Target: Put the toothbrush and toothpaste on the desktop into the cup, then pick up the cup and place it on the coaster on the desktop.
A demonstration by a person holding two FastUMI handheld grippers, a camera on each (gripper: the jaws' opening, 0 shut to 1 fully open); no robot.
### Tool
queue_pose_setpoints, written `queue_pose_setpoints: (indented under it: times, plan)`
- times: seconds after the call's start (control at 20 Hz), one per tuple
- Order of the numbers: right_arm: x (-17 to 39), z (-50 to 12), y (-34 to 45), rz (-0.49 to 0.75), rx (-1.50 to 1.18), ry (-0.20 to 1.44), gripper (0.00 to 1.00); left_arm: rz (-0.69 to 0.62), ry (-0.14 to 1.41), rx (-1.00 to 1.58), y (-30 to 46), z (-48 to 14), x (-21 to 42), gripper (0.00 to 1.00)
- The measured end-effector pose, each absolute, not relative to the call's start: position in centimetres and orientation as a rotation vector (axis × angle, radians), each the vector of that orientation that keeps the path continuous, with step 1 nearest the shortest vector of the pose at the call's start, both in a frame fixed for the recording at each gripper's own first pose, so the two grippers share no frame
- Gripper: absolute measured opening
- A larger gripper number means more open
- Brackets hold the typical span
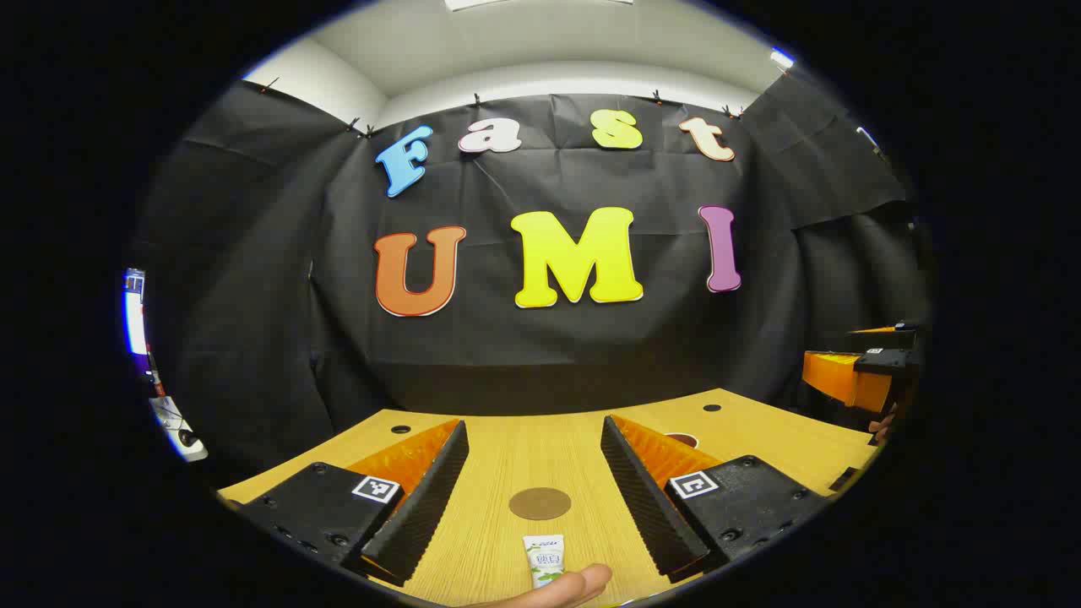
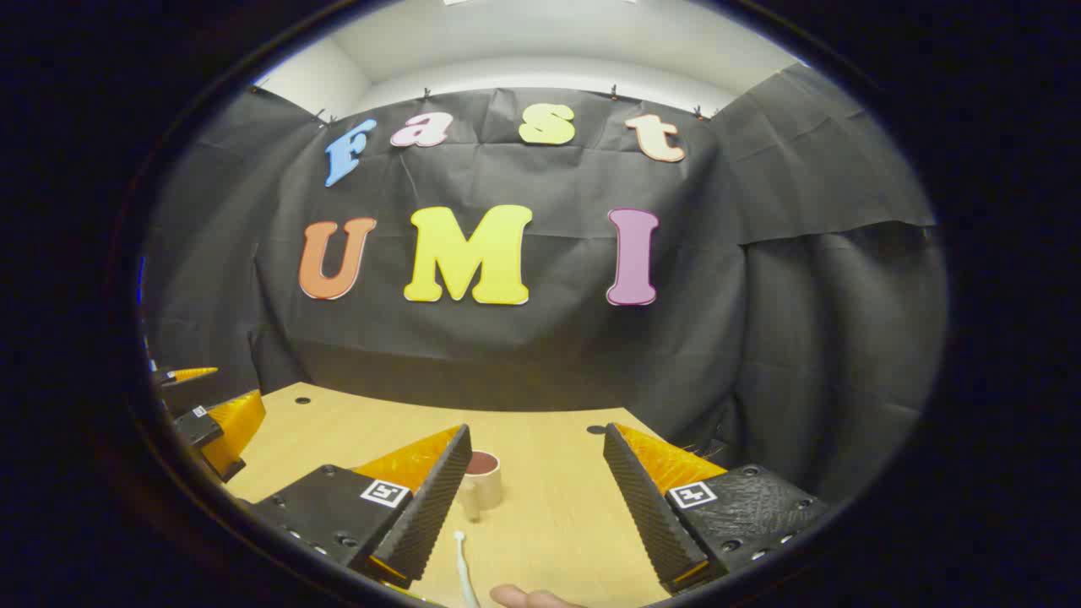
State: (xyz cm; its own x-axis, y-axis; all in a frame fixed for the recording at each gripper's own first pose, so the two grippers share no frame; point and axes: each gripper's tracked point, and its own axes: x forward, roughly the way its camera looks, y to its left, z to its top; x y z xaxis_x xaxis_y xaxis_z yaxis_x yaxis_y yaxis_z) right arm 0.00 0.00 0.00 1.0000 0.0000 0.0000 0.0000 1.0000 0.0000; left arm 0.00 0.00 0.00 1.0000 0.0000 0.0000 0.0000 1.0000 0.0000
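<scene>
In the left gripper view, a white toothpaste tube lies on the wooden desktop at the bottom, and a round brown coaster sits just beyond it. My left gripper hangs open above them, fingers wide apart with nothing between. The cup's rim peeks out behind the left gripper's right finger. In the right gripper view, a beige cup stands upright beside the left finger, and a white toothbrush lies near the bottom edge. My right gripper is open and empty above the desk.
A fingertip rests by the toothpaste, and another fingertip shows at the bottom of the right gripper view. The other gripper appears at the far right, and the left one at the far left. The desktop has small round holes near its back edge.
</scene>
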Motion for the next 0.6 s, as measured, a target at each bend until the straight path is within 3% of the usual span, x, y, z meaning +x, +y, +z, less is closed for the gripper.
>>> queue_pose_setpoints:
  times: [0.4,0.6]
  plan:
    - [0.3,-0.5,0.0,-0.001,-0.008,0.022,0.93,0.018,0.016,-0.009,1.0,-0.5,0.5,1.0]
    - [0.4,-0.7,0.1,-0.002,-0.017,0.029,0.97,0.014,0.018,-0.011,0.9,-0.5,0.5,1.0]
